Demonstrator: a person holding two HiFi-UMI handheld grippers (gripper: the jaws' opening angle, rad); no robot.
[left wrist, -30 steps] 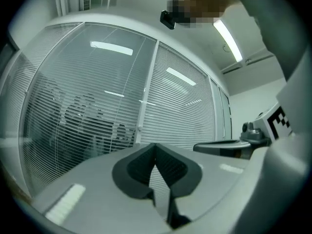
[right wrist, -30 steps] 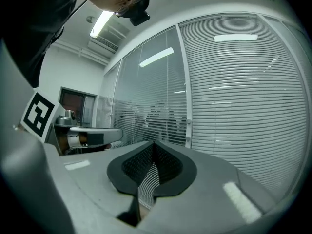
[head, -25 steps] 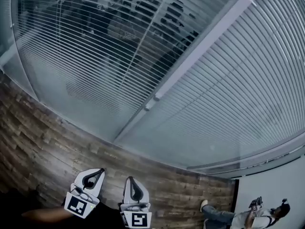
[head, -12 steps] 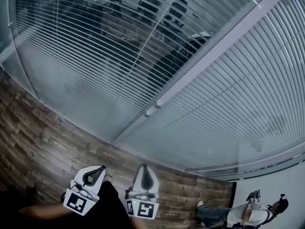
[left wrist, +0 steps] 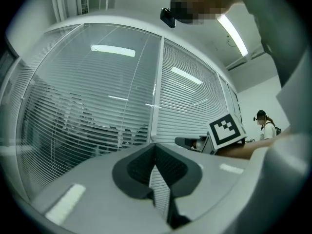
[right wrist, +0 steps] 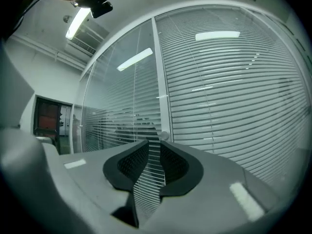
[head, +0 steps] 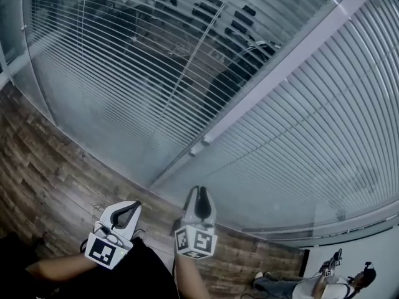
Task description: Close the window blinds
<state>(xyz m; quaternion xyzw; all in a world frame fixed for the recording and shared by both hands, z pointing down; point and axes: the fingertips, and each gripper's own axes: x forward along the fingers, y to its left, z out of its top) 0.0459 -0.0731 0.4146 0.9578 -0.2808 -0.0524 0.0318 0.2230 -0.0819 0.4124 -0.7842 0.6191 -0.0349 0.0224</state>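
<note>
Your right gripper [right wrist: 150, 145] has just been opening its jaws with nothing between them, your left gripper [left wrist: 155, 146] is closed up empty, and the white horizontal-slat window blinds [head: 112, 73] hang straight ahead, left-hand slats see-through.

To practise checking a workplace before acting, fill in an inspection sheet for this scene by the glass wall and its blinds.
Surface: wood-plank floor below the glass wall.
Job's things: left blind, slats open, chairs visible through it; right blind, slats closed, nothing visible through it; knob on the frame post between them.
Clutter: nothing seen.
Grippers: left gripper, tips together, empty; right gripper, jaws apart, just been opening, nothing between them, pointing toward the knob.
Cables: nothing seen.
Surroundings: another person at the head view's lower right; ceiling light overhead.
</note>
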